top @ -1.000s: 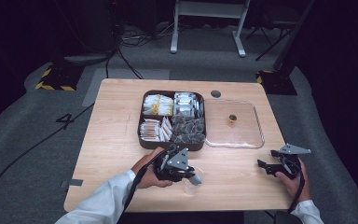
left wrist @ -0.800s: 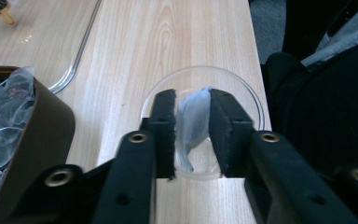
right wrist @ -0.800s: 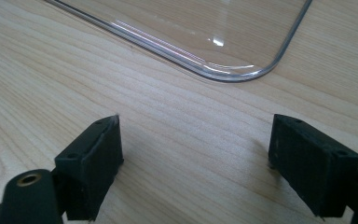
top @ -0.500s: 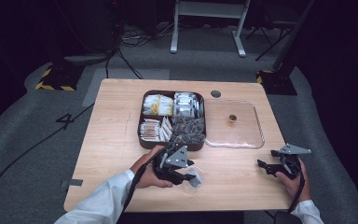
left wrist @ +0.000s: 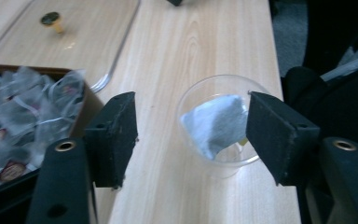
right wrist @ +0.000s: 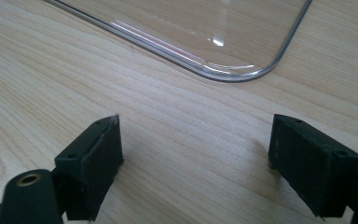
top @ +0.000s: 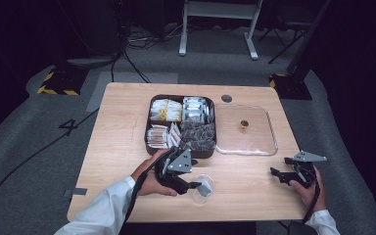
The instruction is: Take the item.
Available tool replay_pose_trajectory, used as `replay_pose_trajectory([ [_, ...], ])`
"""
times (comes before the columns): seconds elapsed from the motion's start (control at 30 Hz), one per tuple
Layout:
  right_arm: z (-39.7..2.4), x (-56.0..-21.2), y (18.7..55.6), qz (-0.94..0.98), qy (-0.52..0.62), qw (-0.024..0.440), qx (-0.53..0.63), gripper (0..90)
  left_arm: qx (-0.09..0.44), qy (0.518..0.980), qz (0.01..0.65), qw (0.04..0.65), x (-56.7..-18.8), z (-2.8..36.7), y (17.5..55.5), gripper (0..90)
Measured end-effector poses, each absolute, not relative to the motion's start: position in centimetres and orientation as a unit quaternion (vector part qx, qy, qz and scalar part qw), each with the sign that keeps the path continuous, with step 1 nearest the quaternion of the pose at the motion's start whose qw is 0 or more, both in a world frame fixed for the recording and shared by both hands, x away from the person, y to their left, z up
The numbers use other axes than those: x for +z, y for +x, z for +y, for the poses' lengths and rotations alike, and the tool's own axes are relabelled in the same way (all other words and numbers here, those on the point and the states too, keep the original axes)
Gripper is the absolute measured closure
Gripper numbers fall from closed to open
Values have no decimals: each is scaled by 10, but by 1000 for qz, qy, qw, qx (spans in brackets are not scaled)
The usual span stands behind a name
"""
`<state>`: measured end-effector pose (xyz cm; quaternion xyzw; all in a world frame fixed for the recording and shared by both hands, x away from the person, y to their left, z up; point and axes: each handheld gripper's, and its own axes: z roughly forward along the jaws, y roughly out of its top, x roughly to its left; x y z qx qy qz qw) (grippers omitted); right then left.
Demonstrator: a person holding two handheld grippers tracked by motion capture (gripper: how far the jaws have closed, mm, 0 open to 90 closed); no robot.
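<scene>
Left gripper (left wrist: 191,135) jaws have just been opening, letting go of the tea bag (left wrist: 216,123), which now lies in the clear cup (top: 203,186) near the table's front edge. Jaws stand apart, touching nothing. Bag looks light, soft and crushable; best pinched by its top. Right gripper (top: 277,175) rests wide open, empty, near the right edge
</scene>
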<state>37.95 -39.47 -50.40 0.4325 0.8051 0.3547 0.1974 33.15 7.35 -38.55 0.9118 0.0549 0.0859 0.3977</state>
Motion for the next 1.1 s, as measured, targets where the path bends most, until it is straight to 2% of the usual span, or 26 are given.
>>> replay_pose_trajectory([
  [0.37, -395, -504, 380, 805, 433, 197, 355, 177, 112, 917, 70, 376, -386, 93, 331, 228],
  [0.63, -395, -504, 380, 805, 433, 197, 355, 176, 130, 915, 83, 374, -393, 113, 330, 215],
  [0.77, -395, -504, 380, 805, 433, 197, 355, 176, 159, 916, 100, 354, -401, 125, 329, 208],
  [1.1, -395, -504, 380, 805, 432, 197, 355, 177, 176, 911, 142, 344, -425, 158, 334, 195],
])
